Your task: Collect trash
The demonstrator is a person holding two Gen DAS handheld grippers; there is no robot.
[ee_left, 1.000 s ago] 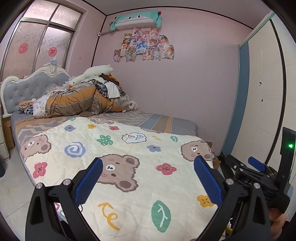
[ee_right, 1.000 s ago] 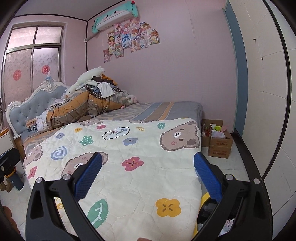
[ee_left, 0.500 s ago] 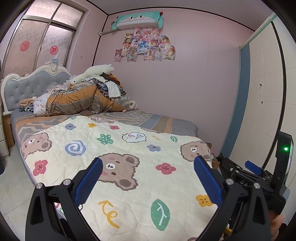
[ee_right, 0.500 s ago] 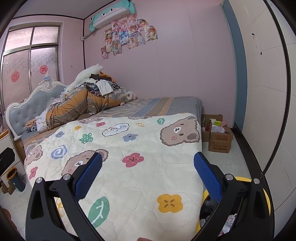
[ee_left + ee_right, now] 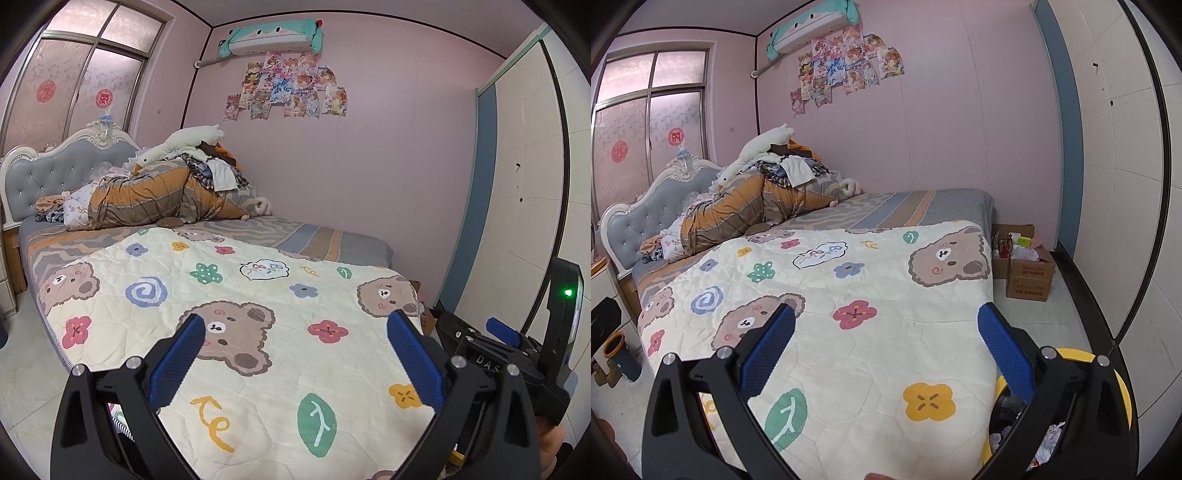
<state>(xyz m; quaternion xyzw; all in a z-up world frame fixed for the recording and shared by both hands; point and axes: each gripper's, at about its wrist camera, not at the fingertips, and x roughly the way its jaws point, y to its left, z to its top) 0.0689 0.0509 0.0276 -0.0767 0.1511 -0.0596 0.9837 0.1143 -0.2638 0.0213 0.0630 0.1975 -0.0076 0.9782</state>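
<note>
Over on the left, the left gripper (image 5: pixel 295 332) hangs above the foot of the bed (image 5: pixel 229 295), its two blue pads spread wide with nothing between them. Under it there's only the bear-print quilt (image 5: pixel 258 369), smooth and bare of litter as far as this view shows. Sliding right, the right gripper (image 5: pixel 886 332) rides alongside, also gaping and empty, pointed across the quilt's right edge.

And there's the task's target: a yellow-rimmed bin (image 5: pixel 1078 356) on the floor at the bed's near right corner, partly hidden behind the right finger, with crumpled scraps (image 5: pixel 1049 439) already lying inside it. Whether more trash waits elsewhere or this is the whole haul, one moment can't settle; loose litter isn't visible on the bed or the bare floor.

Beyond it, at the far right corner of the bed, sit cardboard boxes (image 5: pixel 1030 275) stuffed with packets and paper; I can't tell whether that is rubbish or storage.

To work this well, I'd judge: keep the pads wide on approach, come down over any scrap from above so the quilt isn't pinched with it, and hold the bin's mouth in sight for the drop.

The count: two grippers, one bed, one quilt, one bin, at least two boxes.
</note>
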